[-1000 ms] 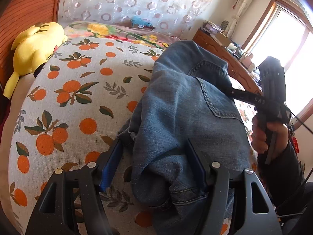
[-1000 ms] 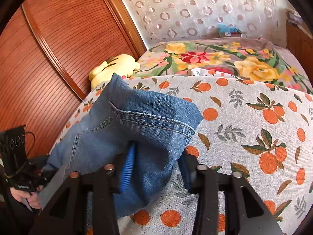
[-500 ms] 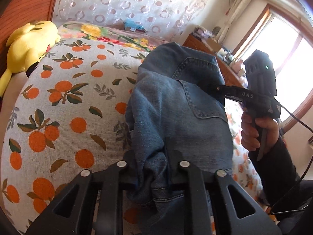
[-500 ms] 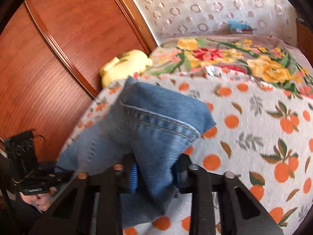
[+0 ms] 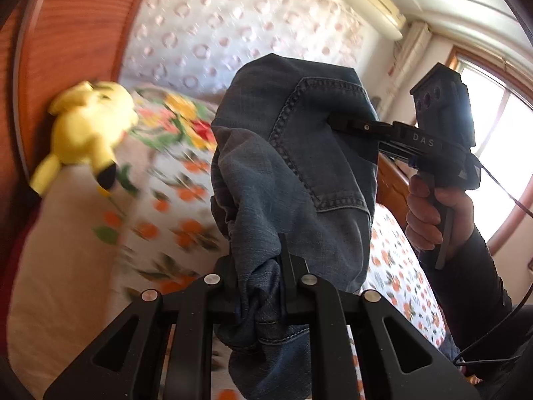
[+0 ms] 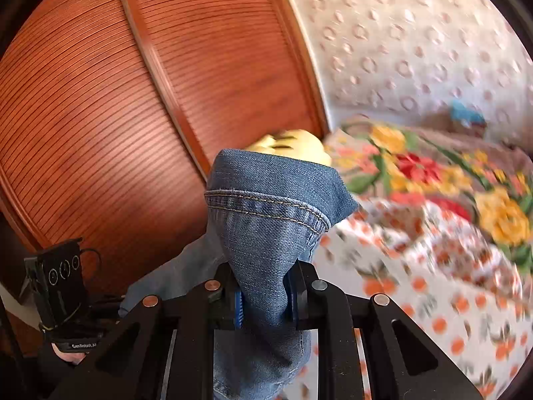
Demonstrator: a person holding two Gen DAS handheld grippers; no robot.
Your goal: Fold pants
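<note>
two grippers hold one pair of blue denim pants (image 5: 293,173) up off the bed (image 5: 66,266), which has a cover printed with oranges. the left gripper (image 5: 263,266) is closed narrow on a bunched wad of denim, and the cloth spills down between its fingers. the right gripper (image 6: 266,286) is likewise clamped on a fold just below a stitched hem or band edge, with blue pads (image 6: 238,303) pressing the cloth from both sides. in the left view the right gripper's fingers reach in from the right and bite the denim beside a back pocket (image 5: 319,140).

the denim looks thick and fairly heavy for cloth, yet soft; it drapes and crumples instead of holding a shape, so it will likely sag between the two holds. it is not fragile, and the woven face should give the pads good friction. judging by the pocket and seams, the best holds are the firm stitched edges, waistband or hems, where layers are doubled and less likely to slip out than a loose wad.

readable writing: "das" in pale letters on the right gripper's arm in the left view, and "genrobot.ai" on a strap under the other tool's body at the lower left of the right view.

a yellow plush toy (image 5: 86,133) lies at the far left of the bed, against the wooden panel (image 6: 133,100).
</note>
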